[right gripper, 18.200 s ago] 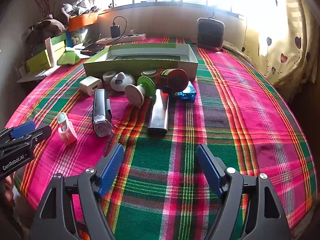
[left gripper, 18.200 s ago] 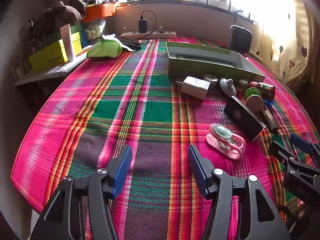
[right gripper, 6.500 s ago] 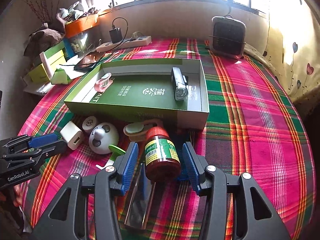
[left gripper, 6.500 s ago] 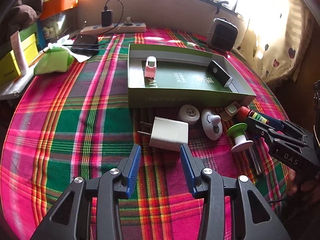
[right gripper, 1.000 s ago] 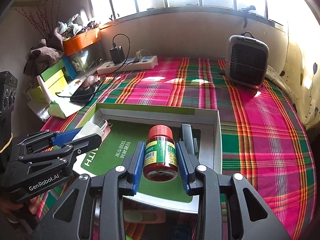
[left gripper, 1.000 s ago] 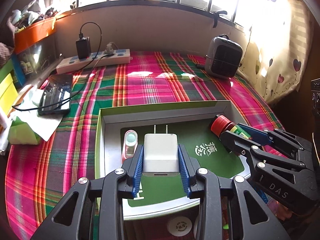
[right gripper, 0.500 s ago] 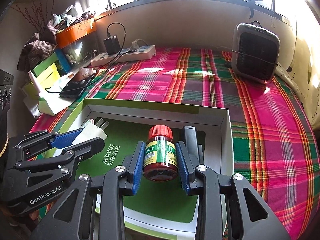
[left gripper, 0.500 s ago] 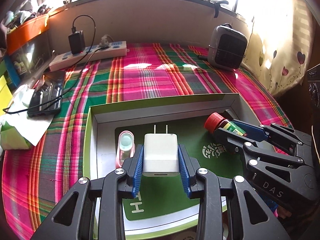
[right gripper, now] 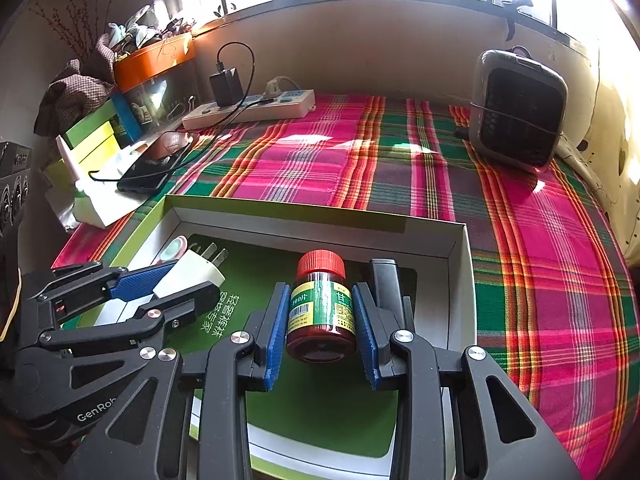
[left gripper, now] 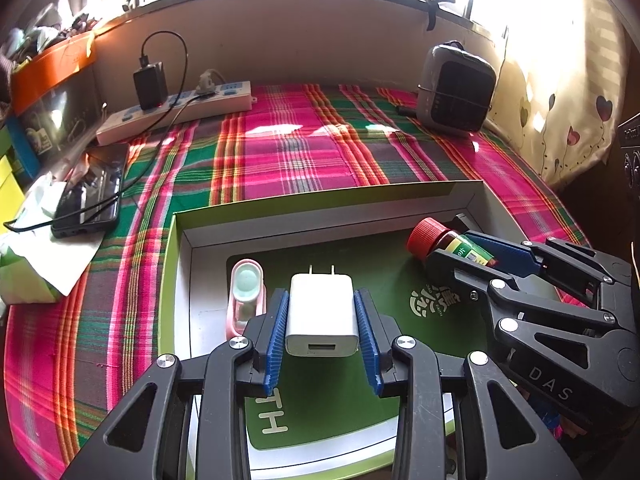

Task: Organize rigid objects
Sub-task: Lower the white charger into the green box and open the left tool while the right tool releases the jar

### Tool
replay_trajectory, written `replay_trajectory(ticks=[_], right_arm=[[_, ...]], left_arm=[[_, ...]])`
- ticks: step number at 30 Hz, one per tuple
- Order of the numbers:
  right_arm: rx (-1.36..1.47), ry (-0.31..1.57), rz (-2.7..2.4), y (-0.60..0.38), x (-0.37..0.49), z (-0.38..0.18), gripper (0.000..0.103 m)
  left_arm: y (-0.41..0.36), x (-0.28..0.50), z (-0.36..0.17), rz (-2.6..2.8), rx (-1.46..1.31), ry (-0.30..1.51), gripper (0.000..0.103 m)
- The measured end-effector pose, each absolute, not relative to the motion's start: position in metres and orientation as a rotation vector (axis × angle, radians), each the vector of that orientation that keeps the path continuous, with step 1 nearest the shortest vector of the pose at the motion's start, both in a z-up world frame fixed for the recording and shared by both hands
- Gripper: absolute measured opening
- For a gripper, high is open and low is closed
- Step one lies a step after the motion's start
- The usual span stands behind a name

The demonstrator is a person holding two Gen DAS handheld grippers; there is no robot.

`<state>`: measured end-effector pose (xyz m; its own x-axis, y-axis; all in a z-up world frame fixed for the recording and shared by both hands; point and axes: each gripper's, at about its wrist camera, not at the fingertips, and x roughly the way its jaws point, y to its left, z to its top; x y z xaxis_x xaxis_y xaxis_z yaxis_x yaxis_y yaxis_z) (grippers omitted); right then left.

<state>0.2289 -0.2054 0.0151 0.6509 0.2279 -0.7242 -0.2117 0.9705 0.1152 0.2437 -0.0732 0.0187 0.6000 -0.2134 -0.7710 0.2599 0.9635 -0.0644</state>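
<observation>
Over box (left gripper: 320, 200), left gripper (left gripper: 322, 316) clamps charger (left gripper: 321, 312).

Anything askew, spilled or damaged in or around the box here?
Nothing stands out. The charger in the left gripper and the bottle in the right gripper are intact over the box; nothing spilled.

Left view: close above the box (left gripper: 328, 204), looking down and ahead toward the window. Right view: same, from the other side. Both share the box, the heater (right gripper: 520, 112) and the power strip (left gripper: 176, 110).
</observation>
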Motion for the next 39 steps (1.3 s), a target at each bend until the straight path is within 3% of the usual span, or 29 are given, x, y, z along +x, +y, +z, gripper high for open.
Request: replay_trajectory(ticks=[39], right_arm=[[0.040,0.788,0.239,-0.2061,0.2275,0.0168,0.036]], left_arm=[[-0.0716,0.2413,0.0162,-0.270,0.044,0.892,0.033]])
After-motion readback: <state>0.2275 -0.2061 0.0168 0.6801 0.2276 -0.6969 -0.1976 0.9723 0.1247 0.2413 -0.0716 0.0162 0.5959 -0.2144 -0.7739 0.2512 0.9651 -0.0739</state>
